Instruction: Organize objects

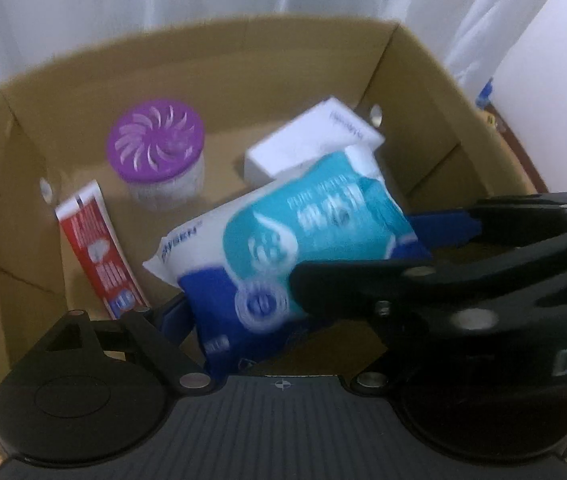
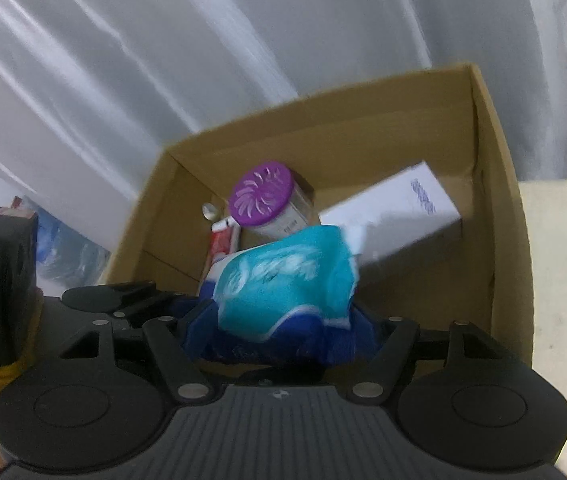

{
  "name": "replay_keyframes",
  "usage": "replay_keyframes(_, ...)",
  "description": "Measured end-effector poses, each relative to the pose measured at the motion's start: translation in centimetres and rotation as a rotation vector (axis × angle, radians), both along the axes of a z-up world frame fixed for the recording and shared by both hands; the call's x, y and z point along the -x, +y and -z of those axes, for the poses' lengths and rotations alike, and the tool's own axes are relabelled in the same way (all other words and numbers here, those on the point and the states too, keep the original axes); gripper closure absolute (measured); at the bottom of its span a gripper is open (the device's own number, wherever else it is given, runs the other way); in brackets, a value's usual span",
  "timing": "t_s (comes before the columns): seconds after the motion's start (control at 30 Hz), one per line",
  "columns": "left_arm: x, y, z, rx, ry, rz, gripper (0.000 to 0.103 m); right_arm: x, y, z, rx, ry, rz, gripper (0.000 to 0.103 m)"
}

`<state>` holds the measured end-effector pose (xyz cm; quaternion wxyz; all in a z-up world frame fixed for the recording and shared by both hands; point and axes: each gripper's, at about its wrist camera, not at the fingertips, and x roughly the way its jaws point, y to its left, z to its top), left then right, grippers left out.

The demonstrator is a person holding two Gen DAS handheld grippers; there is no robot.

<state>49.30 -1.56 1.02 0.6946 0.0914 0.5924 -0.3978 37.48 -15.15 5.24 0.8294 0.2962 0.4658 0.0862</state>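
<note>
Being clamped by both the left gripper and the right gripper, a wipes pack is being held over the box.

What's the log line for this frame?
left gripper: grips wipes pack | right gripper: grips same pack | location: over cardboard box | released: no
</note>
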Motion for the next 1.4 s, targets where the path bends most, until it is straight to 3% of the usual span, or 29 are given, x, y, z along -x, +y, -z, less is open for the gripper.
replay_keyframes(0.07, -0.3, 0.5, 0.5, 0.014, 0.045, -0.024, 0.012, 0.1, 0.4, -0.2, 0.02, -0.001, 0.001, 0.03)
replay_keyframes(0.13, -0.2, 0.9, 0.4, 0.03, 0.038, -0.033, 0.011, 0.5, 0.4, -0.5, 0.026, -0.002, 0.003, 0.03)
replay_keyframes(0.5, -0.1, 4.0, -3.8, 0.115, -0.095, -0.08, 0.007, 0.0, -0.6, -3.3, 0.011, -0.091, 0.059, 0.03)
replay_keyframes(0.63, 1.4, 6.2, -5.9, 0.158, -0.156, -0.126, 0.008, -2.9, 0.0, -3.9, 0.018, -0.118, 0.042, 0.04)
replay_keyframes(0.87, 5.5, 11.6, -8.9, 0.247, -0.235, -0.272, 0.006, -6.8, 1.5, -0.9, 0.065, -0.02, -0.01, 0.046)
replay_keyframes(0.93, 6.9, 13.0, -9.5, 0.257, -0.268, -0.306, 0.005, -5.8, 1.3, -0.3, 0.053, 0.004, -0.02, 0.047)
replay_keyframes(1.0, 9.0, 13.8, -10.0, 0.247, -0.386, -0.316, 0.0, -4.1, 1.0, 0.5, -0.003, 0.026, -0.033, 0.047)
replay_keyframes(1.07, 10.5, 14.2, -10.3, 0.227, -0.456, -0.317, 0.0, -2.6, 0.8, 0.4, 0.021, 0.01, -0.02, 0.046)
replay_keyframes(1.23, 11.0, 14.8, -9.2, 0.245, -0.39, -0.384, 0.0, 0.5, -0.7, -2.2, -0.01, -0.081, 0.047, 0.046)
replay_keyframes(1.4, 11.5, 15.5, -9.2, 0.258, -0.397, -0.451, 0.0, 5.5, -2.2, -6.2, -0.028, -0.219, 0.106, 0.039)
